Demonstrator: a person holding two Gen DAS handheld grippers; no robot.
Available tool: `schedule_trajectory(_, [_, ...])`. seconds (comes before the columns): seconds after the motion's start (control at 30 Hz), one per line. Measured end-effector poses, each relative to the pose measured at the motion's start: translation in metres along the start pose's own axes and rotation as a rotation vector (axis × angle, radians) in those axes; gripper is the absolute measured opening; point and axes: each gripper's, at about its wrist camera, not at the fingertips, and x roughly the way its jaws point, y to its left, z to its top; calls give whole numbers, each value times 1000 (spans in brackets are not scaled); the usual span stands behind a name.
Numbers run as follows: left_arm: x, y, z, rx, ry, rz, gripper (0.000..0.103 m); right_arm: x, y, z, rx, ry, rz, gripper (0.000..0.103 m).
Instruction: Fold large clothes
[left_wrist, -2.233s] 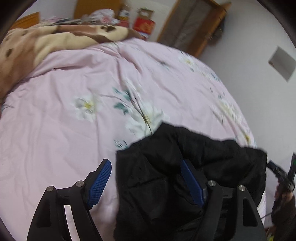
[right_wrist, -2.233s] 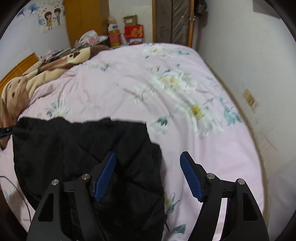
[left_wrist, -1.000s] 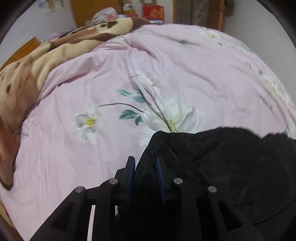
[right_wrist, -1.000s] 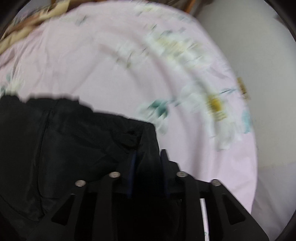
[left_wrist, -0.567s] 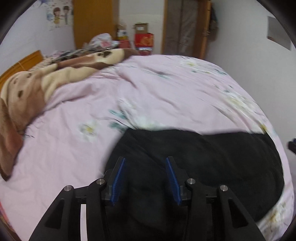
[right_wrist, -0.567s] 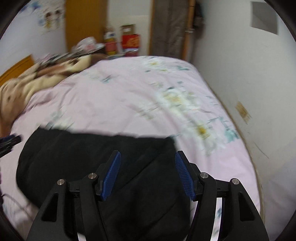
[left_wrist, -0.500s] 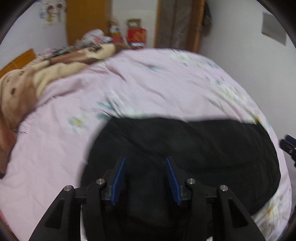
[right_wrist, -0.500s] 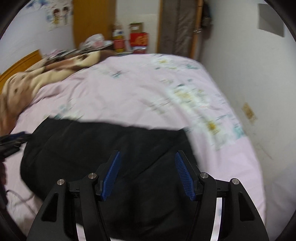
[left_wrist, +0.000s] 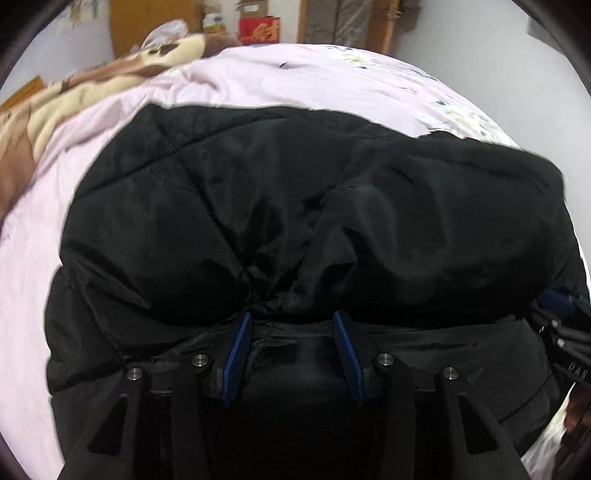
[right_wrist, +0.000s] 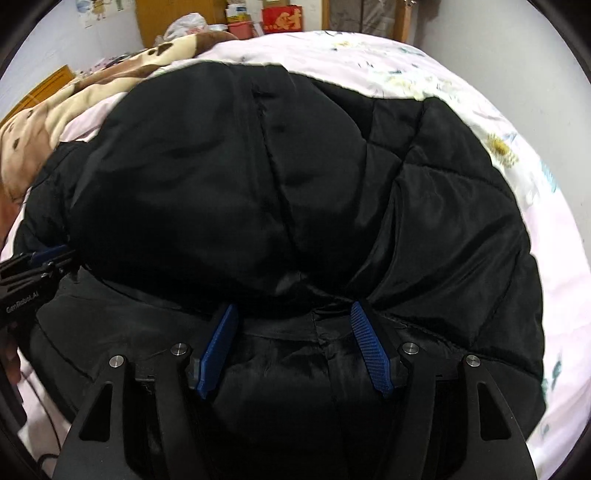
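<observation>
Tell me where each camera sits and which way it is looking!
Left wrist view: sits on the left tongs, looking forward over the black padded jacket on the pink floral bedspread; its blue pads stand apart, and the right tongs peek in at right.
Right wrist view: sits on the right tongs, facing the same way; the left tongs show at left.
Both share the jacket, bedspread, brown blanket and red box.
</observation>
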Motion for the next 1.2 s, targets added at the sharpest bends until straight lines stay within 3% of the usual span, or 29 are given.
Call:
schedule_trajectory(0.23, [-5,-2,-1,15,12,-1,46,-5,-3,-4,-1,8,0,63])
schedule_trajectory(0.37, [-30,9,5,11,-19,-38,47,-37,-10,2,-1,-33,38,63])
schedule_trajectory(0.47, [-51,16,-1,14,-55,6,56,-69,-24,-3,18,-110,8,63])
schedule_trajectory(0.57, [-66,30,-13,1,-100,104,59,-85,-42,-8,45,-150,-40,64])
schedule_trajectory(0.7, [-54,39,-26,32,-75,188,60,-67,-60,-16,49,-101,-92,64])
schedule_trajectory(0.83, [-31,41,-28,47,-40,201,65,-41,-66,-22,45,-66,-93,65])
schedule_trajectory(0.93, [-20,50,-23,55,-56,202,65,-26,-61,-23,64,-38,-90,66])
schedule_trajectory(1.2, [0,55,-17,22,-51,185,65,-9,-57,-27,42,-44,-105,67])
